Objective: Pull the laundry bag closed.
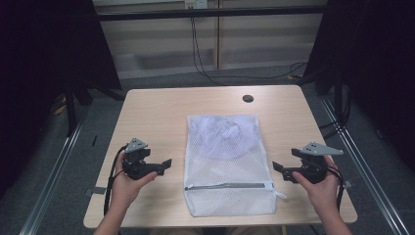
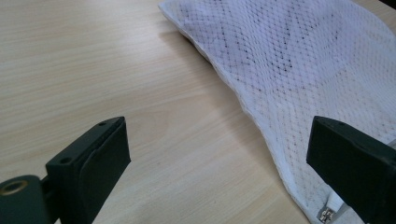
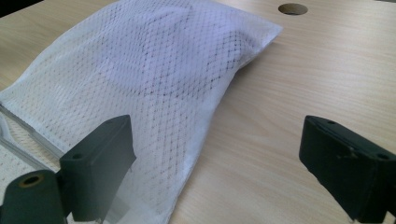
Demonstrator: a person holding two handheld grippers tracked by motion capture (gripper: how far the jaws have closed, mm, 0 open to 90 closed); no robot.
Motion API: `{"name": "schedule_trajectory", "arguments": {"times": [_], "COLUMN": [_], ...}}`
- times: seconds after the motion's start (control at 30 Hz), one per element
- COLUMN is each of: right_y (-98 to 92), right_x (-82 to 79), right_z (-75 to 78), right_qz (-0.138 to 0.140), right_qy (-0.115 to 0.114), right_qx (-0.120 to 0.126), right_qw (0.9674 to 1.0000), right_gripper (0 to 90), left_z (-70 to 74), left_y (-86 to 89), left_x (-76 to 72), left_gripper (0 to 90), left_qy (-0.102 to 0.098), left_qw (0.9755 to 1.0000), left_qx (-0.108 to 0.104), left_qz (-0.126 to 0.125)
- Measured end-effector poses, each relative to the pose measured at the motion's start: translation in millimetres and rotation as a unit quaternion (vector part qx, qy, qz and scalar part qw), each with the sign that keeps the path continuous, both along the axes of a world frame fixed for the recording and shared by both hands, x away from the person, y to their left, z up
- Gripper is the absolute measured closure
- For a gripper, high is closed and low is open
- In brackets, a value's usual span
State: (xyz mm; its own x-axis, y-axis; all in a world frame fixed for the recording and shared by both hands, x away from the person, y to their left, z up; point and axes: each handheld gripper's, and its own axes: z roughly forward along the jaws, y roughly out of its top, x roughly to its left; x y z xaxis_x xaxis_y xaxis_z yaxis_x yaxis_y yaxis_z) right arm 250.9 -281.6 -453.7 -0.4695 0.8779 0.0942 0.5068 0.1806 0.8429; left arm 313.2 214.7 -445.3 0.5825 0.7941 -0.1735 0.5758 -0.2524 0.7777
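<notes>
Item: white mesh laundry bag (image 1: pixel 228 164), zipped, with pale cloth inside; laid flat at the centre of the worktop (image 1: pixel 147 105), zipper (image 1: pixel 230 185) towards six o'clock. Left hand-held gripper (image 1: pixel 167 165) is held at nine o'clock of the bag, jaws released, nothing grasped. Right hand-held gripper (image 1: pixel 277 168) is held at three o'clock, likewise released and empty. Step judged: approach, before any grasp. Next move: the zipper pull is to be reached and the bag edge pinned.

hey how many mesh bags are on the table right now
1. The mesh bag lies flat mid-table, zipper toward the near edge, between the left tool and right tool. Something white sits inside; nothing shows beneath it.
</notes>
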Motion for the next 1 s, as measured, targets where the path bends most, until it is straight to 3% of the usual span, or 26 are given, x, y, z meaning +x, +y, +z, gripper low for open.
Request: {"name": "schedule_trajectory", "arguments": {"times": [0.17,0.37,0.53,0.7,0.73,1.0], "right_y": [3.0,6.5,11.9,18.2,22.4,37.7], "right_x": [0.4,-0.7,0.7,1.4,2.4,4.6], "right_z": [-0.9,-0.8,-2.3,-1.8,-1.9,1.3], "right_qz": [0.001,0.005,0.009,0.024,0.033,0.055], "right_qy": [0.001,0.002,0.006,0.007,0.01,0.014], "right_qx": [-0.003,0.001,0.0,-0.008,-0.01,-0.01], "right_qw": [1.0,1.0,0.9999,0.9997,0.9994,0.9983], "right_gripper": [9.8,9.8,9.8,9.8,9.8,9.8], "left_z": [-0.5,-2.4,-3.6,-3.7,-3.3,-5.8], "left_y": [-1.3,-4.7,-9.3,-10.8,-10.5,-10.9], "left_x": [0.0,1.0,-0.4,-2.7,-3.8,-5.1], "left_gripper": [5.3,5.0,4.8,4.8,4.7,4.8], "left_qy": [0.004,0.018,0.026,0.029,0.03,0.036], "left_qw": [1.0,0.9995,0.9991,0.9987,0.9984,0.9983], "left_qx": [-0.003,-0.025,-0.021,-0.023,-0.033,-0.028], "left_qz": [-0.003,-0.011,-0.027,-0.036,-0.034,-0.037]}}
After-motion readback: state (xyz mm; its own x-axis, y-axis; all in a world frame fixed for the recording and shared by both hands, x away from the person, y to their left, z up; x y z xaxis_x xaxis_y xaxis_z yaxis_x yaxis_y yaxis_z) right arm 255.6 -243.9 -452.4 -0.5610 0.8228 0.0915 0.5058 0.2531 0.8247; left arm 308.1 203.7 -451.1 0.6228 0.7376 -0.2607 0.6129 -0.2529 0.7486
